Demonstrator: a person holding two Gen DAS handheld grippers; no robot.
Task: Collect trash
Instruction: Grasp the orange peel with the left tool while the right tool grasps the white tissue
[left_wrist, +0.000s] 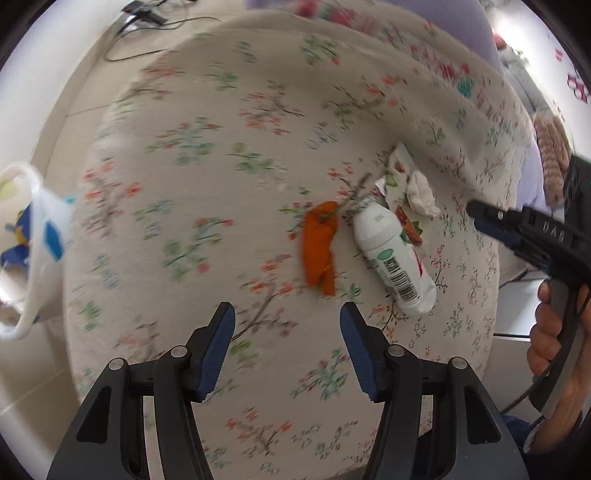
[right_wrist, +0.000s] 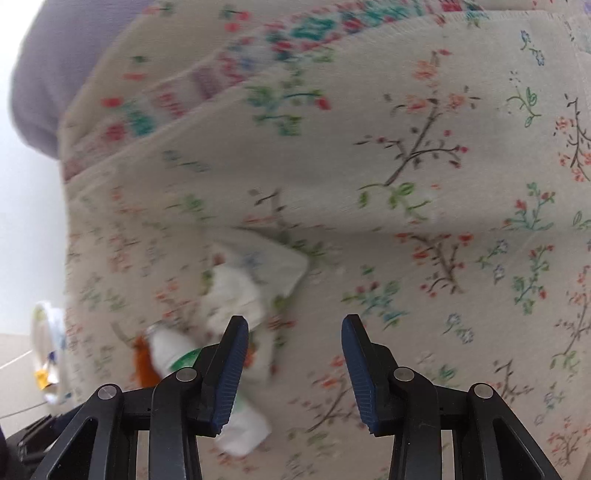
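A small heap of trash lies on a floral cushion (left_wrist: 221, 166): an orange scrap (left_wrist: 319, 251), a squashed white bottle (left_wrist: 391, 258) with a barcode, a crumpled white tissue (left_wrist: 421, 194) and a printed wrapper (left_wrist: 397, 173). My left gripper (left_wrist: 288, 317) is open and empty, hanging just short of the orange scrap. At the right edge a hand (left_wrist: 550, 332) holds my right gripper (left_wrist: 480, 218), which points at the heap. In the right wrist view the right gripper (right_wrist: 295, 325) is open with only floral cushion (right_wrist: 406, 184) between its fingers. The tissue (right_wrist: 232, 295), bottle (right_wrist: 166, 347) and orange scrap (right_wrist: 142, 365) lie left of its left finger.
A white plastic bag (left_wrist: 37, 240) with coloured items inside hangs off the cushion's left side, also visible as the bag (right_wrist: 51, 350). Black cables (left_wrist: 147, 22) lie on the floor at the upper left. A patterned blanket (left_wrist: 443, 70) and a purple pillow (left_wrist: 461, 22) sit behind the heap.
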